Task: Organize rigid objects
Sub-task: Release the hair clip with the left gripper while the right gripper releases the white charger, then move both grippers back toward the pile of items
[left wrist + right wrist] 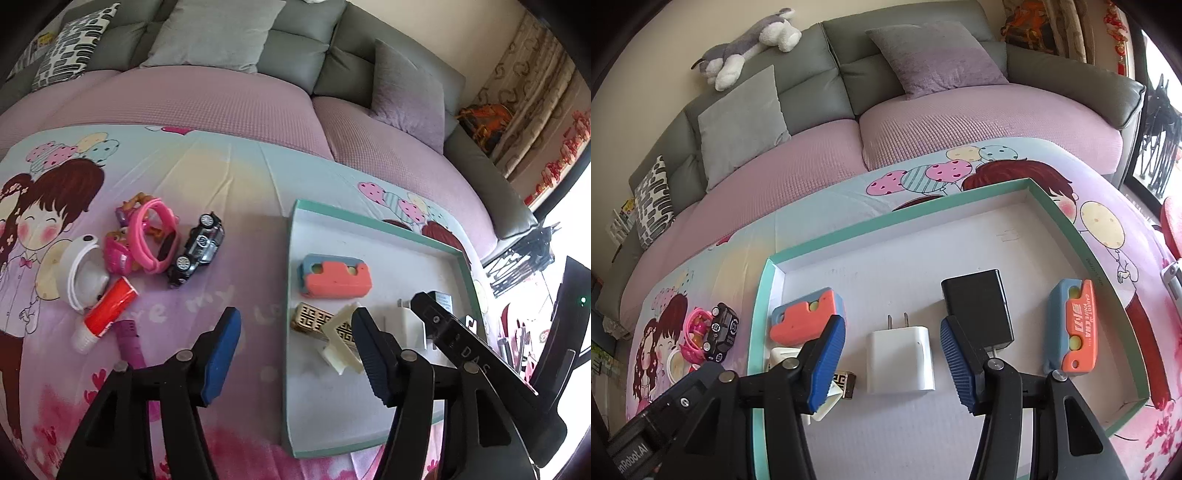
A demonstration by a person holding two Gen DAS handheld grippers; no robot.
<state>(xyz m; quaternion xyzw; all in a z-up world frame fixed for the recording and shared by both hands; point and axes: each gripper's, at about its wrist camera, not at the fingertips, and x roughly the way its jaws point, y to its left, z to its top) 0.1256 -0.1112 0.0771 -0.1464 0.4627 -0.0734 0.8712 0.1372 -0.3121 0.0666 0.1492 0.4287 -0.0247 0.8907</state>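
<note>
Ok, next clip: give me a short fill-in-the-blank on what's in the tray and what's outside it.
1. The white charger lies inside the teal-rimmed ____.
2. The charger beside it is ____ in colour.
3. The toy car lies ____ the tray, on the printed cloth.
4. Both grippers, left and right, hold ____.

Missing words: tray; black; outside; nothing

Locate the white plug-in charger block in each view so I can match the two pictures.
Left wrist view: white plug-in charger block, lower right, partly hidden behind the left gripper's right finger.
Right wrist view: same charger, centre, flat between the open right gripper's fingers, prongs pointing away.
Shared landmark: shallow teal-rimmed white tray.
</note>
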